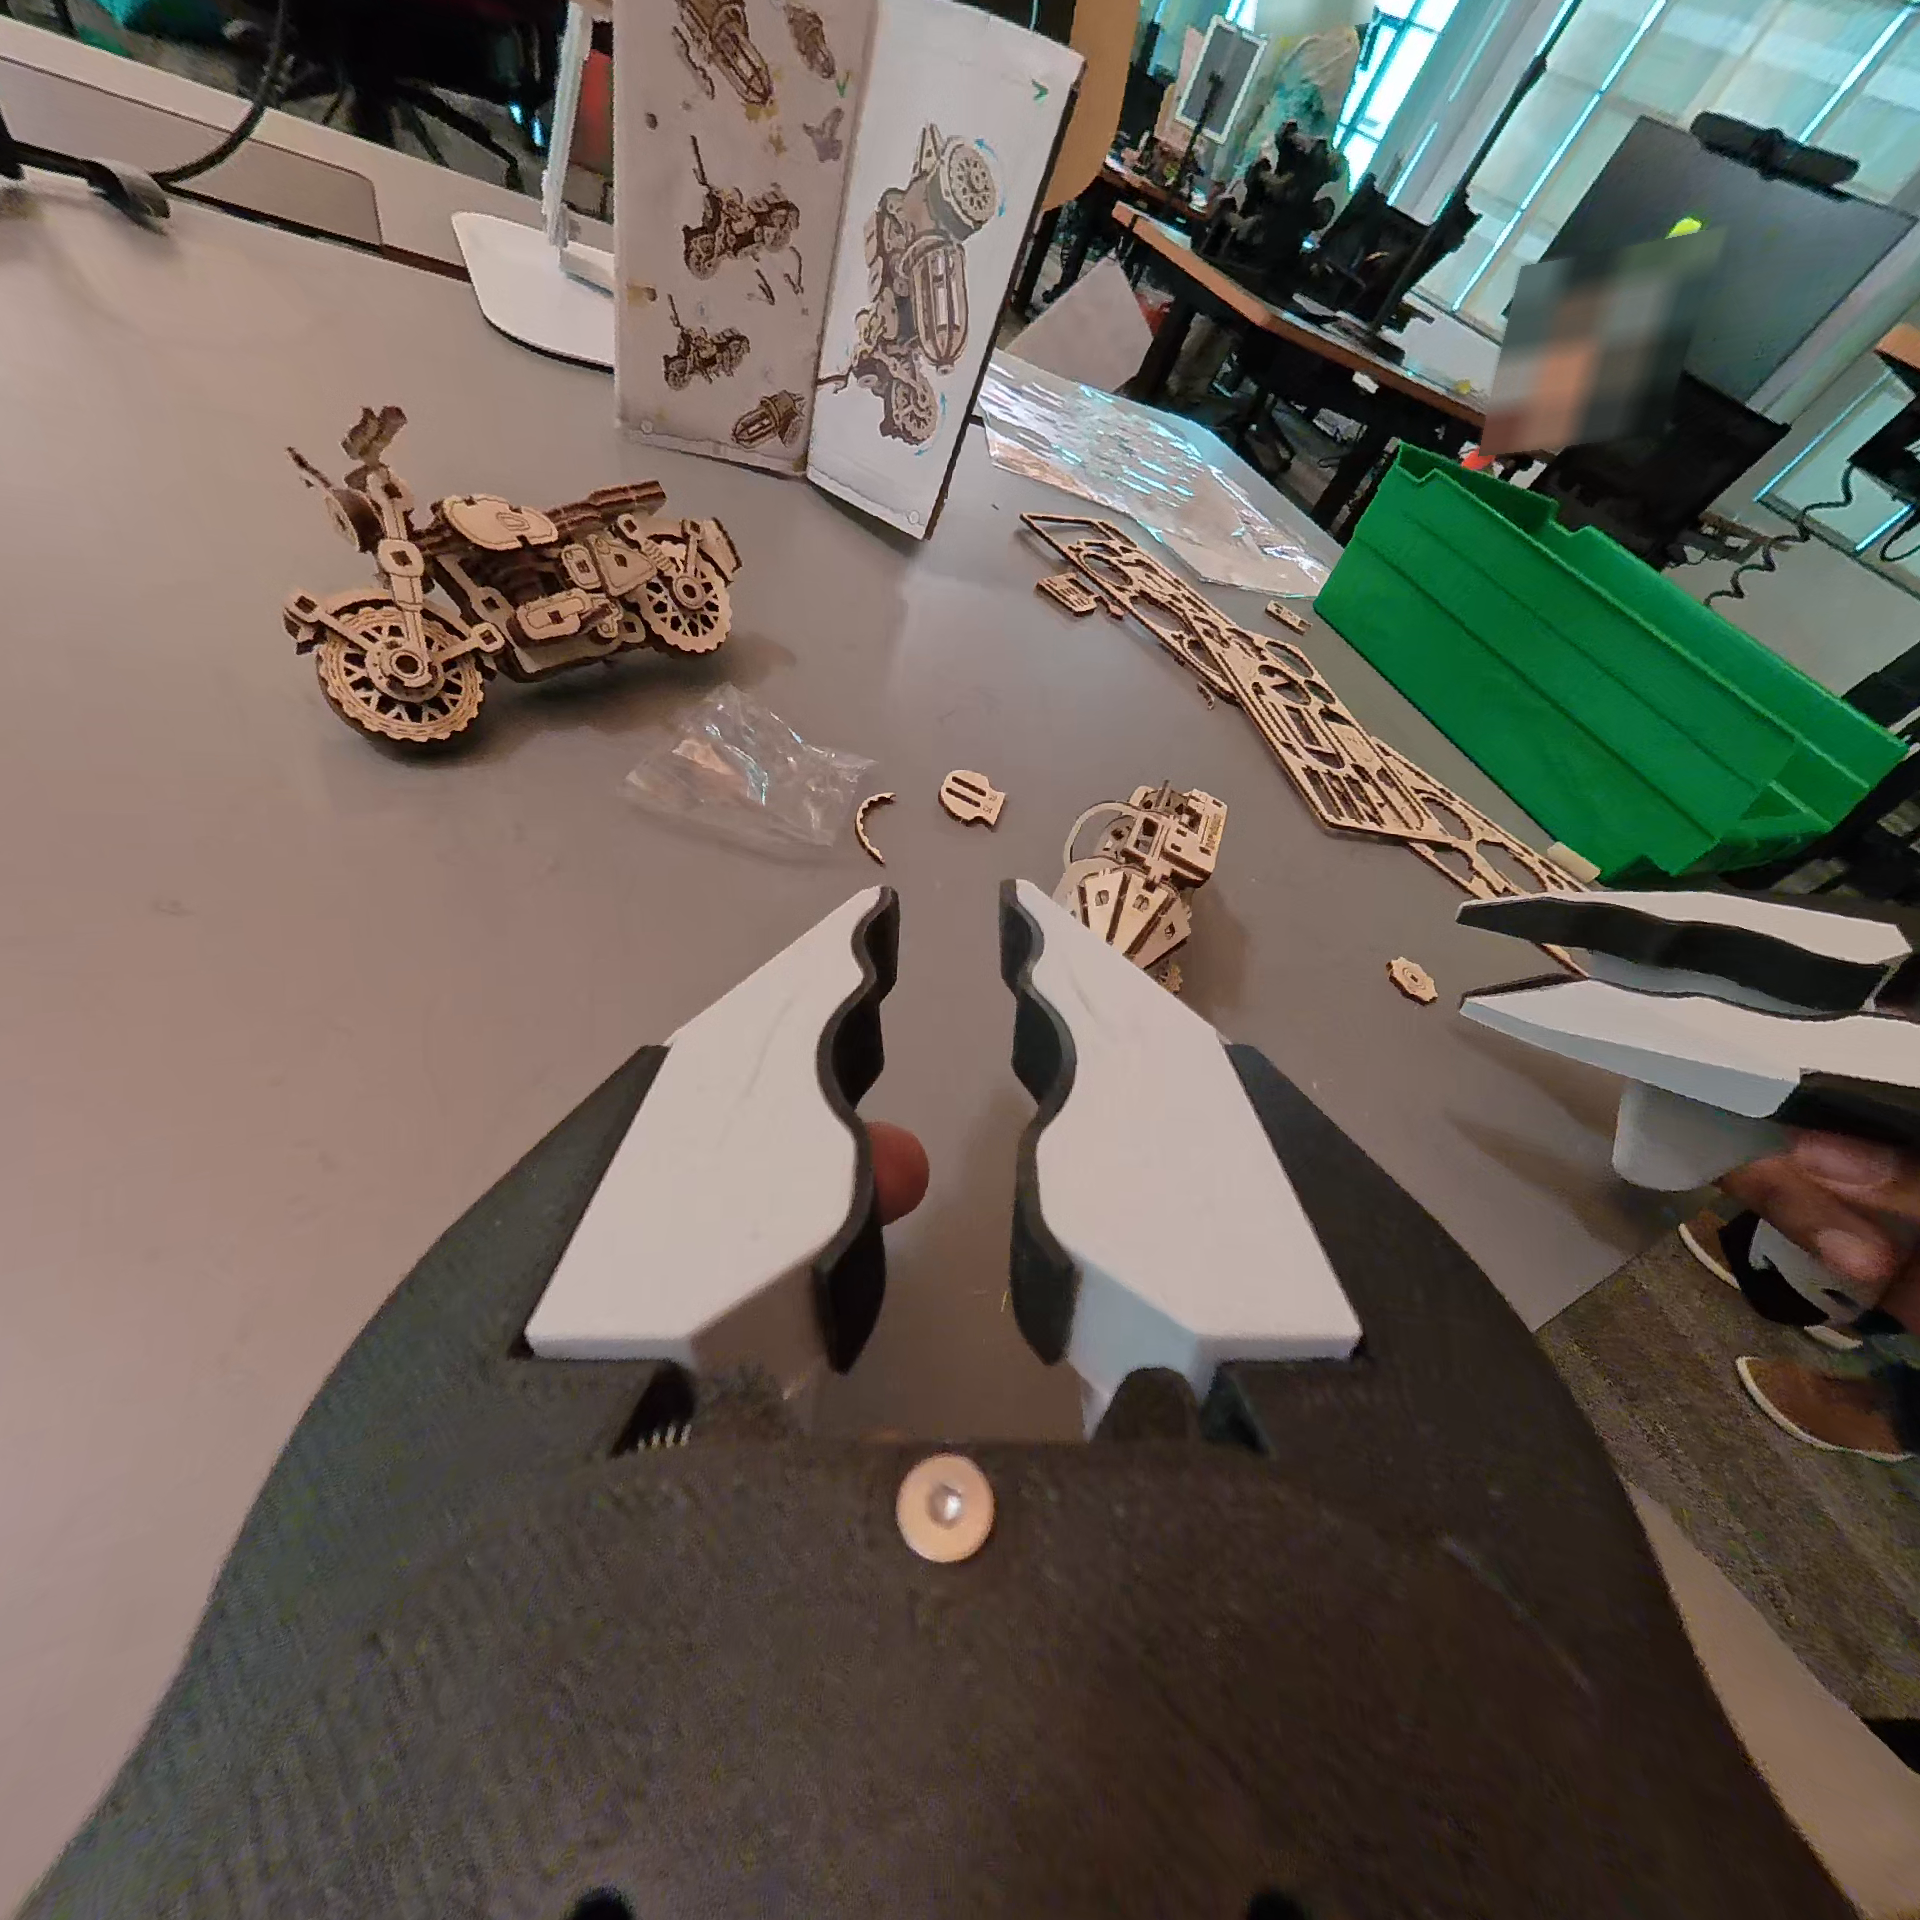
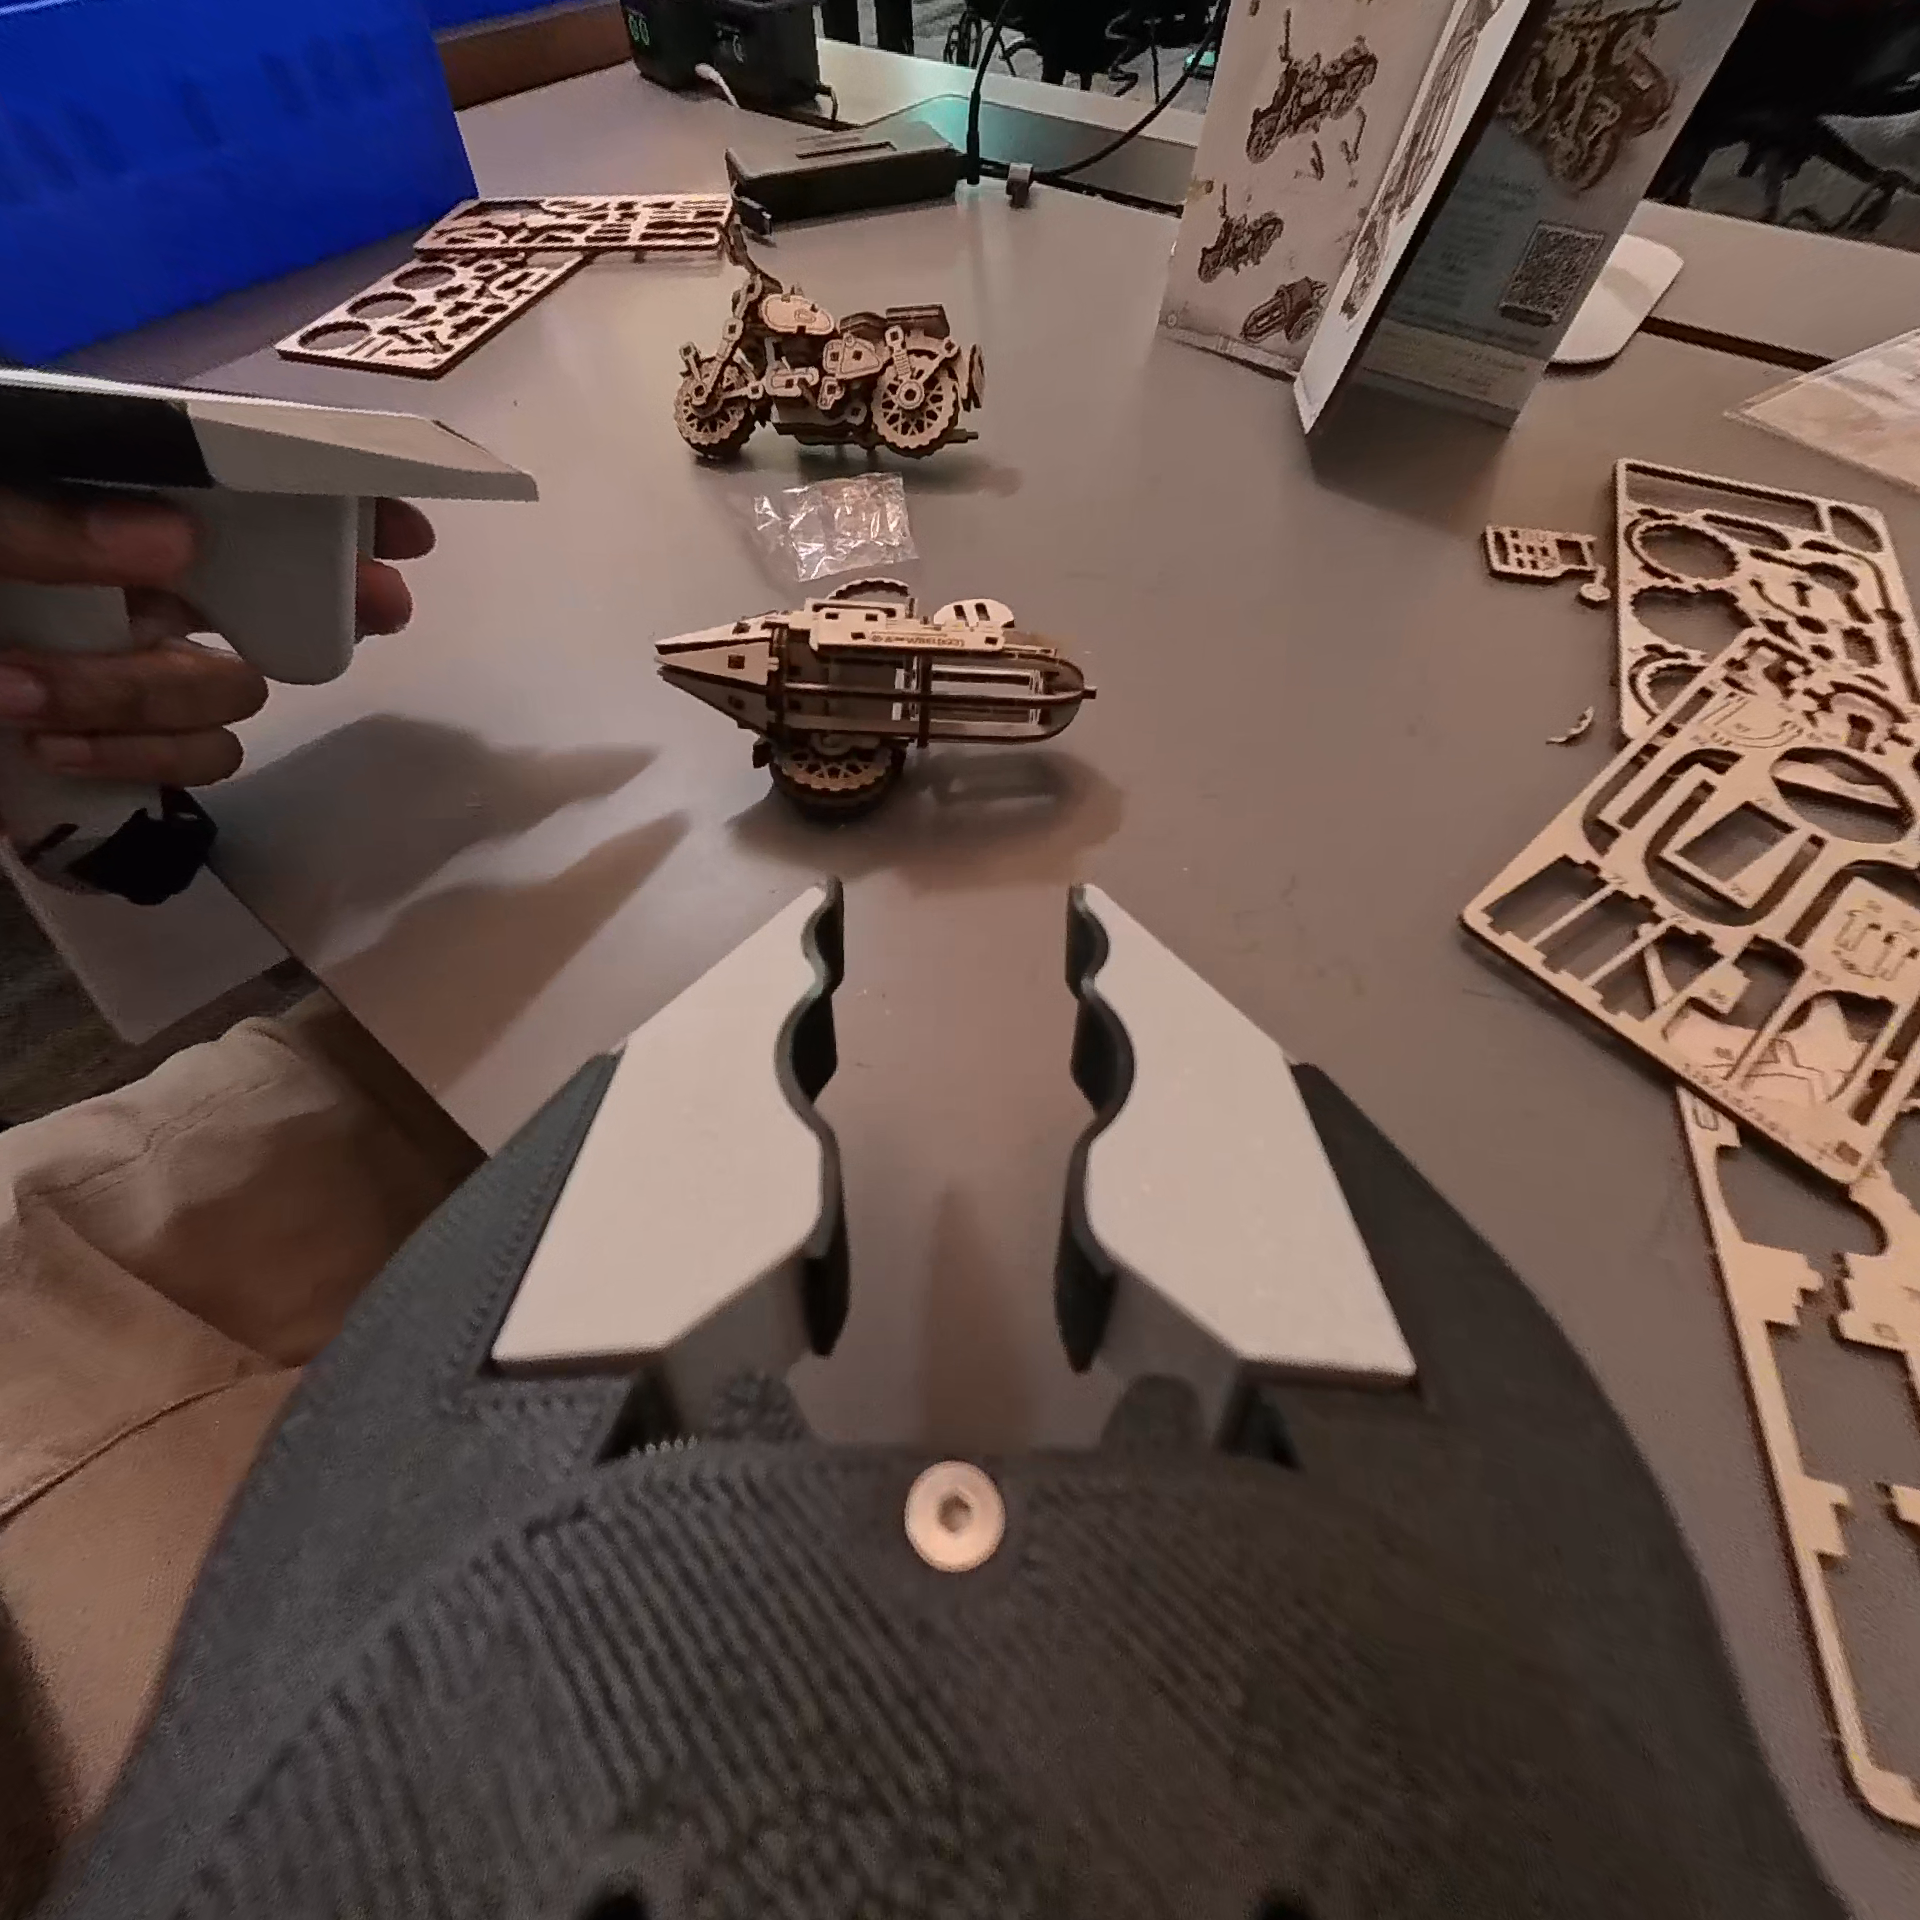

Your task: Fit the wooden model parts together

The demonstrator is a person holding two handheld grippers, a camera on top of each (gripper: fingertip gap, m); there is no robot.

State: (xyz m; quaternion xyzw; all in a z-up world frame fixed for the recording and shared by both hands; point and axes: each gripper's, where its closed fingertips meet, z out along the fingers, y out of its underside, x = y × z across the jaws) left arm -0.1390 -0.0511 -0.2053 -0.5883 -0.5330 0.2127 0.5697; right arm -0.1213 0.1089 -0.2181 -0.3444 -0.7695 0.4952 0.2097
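A wooden sidecar model [image 2: 873,696] with one wheel stands on the grey table [image 2: 1247,675], straight ahead of my right gripper [image 2: 954,902], which is open and empty just short of it. In the left wrist view the sidecar [image 1: 1143,873] lies just right of my left gripper [image 1: 948,902], which is open and empty above the table. A finished wooden motorcycle [image 1: 499,592] stands farther back; it also shows in the right wrist view [image 2: 831,364]. Small loose wooden pieces [image 1: 971,798] lie ahead of the left gripper. The right gripper [image 1: 1475,961] shows at the right edge.
Punched wooden part sheets [image 2: 1745,831] lie on the right, more [image 2: 436,301] at the back left. A clear plastic bag [image 1: 748,774], a standing instruction booklet [image 1: 821,249], a green bin [image 1: 1600,665] and a blue bin [image 2: 208,135] surround the work area. Spacing between my two grippers at the tips: around 15 cm. From the left gripper's tips to the sidecar [image 1: 1143,873] is close to 7 cm. The finished wooden motorcycle [image 1: 499,592] lies some 15 cm from my left tips, 25 cm from my right tips. My right wrist view [image 2: 765,358] looks at it from another angle.
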